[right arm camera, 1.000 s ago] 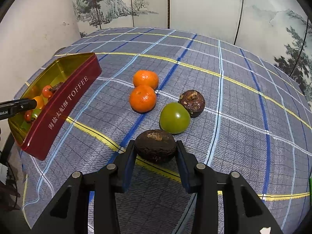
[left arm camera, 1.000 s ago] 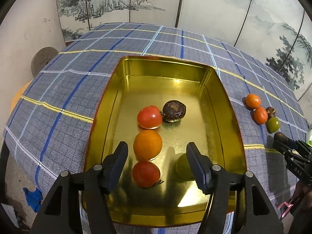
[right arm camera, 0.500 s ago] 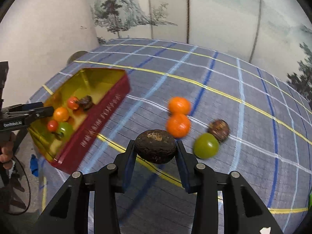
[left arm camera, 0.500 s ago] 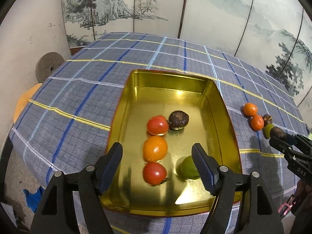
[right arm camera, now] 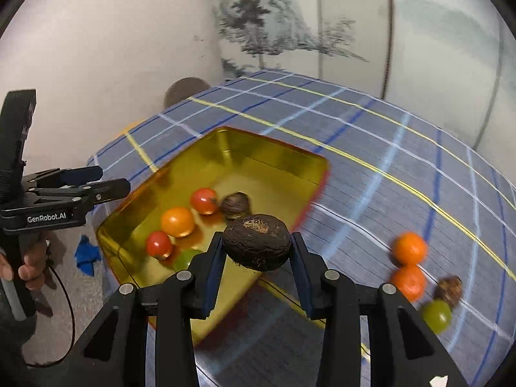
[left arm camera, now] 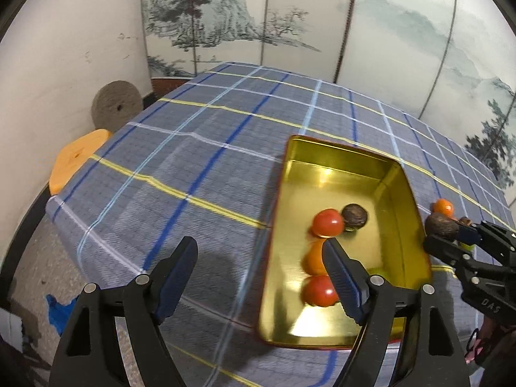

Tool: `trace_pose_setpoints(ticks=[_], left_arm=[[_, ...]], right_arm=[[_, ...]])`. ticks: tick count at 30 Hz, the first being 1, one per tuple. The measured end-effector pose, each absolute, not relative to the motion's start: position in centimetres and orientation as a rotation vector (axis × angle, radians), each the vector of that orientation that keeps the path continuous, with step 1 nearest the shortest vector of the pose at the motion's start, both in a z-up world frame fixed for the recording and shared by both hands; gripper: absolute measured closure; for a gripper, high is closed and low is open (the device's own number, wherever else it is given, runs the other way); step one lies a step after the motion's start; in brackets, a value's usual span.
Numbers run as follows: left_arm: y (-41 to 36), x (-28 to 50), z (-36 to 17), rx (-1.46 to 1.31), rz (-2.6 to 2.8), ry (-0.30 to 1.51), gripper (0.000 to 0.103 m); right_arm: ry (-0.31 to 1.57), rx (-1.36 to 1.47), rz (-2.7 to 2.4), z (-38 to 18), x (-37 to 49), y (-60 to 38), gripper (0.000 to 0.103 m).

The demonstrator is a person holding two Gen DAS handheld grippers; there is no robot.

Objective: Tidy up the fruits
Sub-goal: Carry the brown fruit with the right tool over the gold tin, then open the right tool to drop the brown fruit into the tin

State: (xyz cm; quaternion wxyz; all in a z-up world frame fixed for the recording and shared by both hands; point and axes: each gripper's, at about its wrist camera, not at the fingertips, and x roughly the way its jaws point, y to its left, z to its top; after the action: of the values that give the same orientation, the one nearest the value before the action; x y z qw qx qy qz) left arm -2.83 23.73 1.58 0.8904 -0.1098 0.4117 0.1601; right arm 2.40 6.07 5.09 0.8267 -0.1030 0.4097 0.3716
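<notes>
Five fruits are held in the gold tin (right arm camera: 274, 158): two red tomatoes (right arm camera: 203, 200), an orange (right arm camera: 177, 221), a brown fruit (right arm camera: 235, 205) and a green one (right arm camera: 187, 258). A dark brown fruit (right arm camera: 257, 246) is pinched by the right gripper (right arm camera: 257, 258) above the tin's near edge. The left gripper (left arm camera: 261, 277) fingers are spread, empty.

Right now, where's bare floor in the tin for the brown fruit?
Free: the far end of the gold tin, beyond the red tomato and small brown fruit. Crowded: the near-left part, with the orange, second tomato and green fruit.
</notes>
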Motion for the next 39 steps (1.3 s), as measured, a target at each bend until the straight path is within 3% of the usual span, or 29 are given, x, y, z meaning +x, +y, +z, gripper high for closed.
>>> trace_pose_setpoints(ticks=[11,36,38,39], left_arm=[[25.8,-3.6,0.6,-0.262,0.379,0.871,0.023],[25.9,-3.3,-0.1,-0.278,0.371,0.895,0.023],[25.7,-3.1,0.0,-0.275,0.365,0.895,0.023],[25.5,-3.1,0.0,-0.271,0.361,0.895,0.023]], right_arm=[[0.917,-0.308,0.832,2.8,3.3,11.5,0.066],[0.966,-0.358,0.813,0.5,3.6,12.7,0.064],[0.967,-0.354,0.81,0.6,3.6,12.6,0.062],[0.966,-0.348,0.81,0.7,3.6,12.5,0.057]])
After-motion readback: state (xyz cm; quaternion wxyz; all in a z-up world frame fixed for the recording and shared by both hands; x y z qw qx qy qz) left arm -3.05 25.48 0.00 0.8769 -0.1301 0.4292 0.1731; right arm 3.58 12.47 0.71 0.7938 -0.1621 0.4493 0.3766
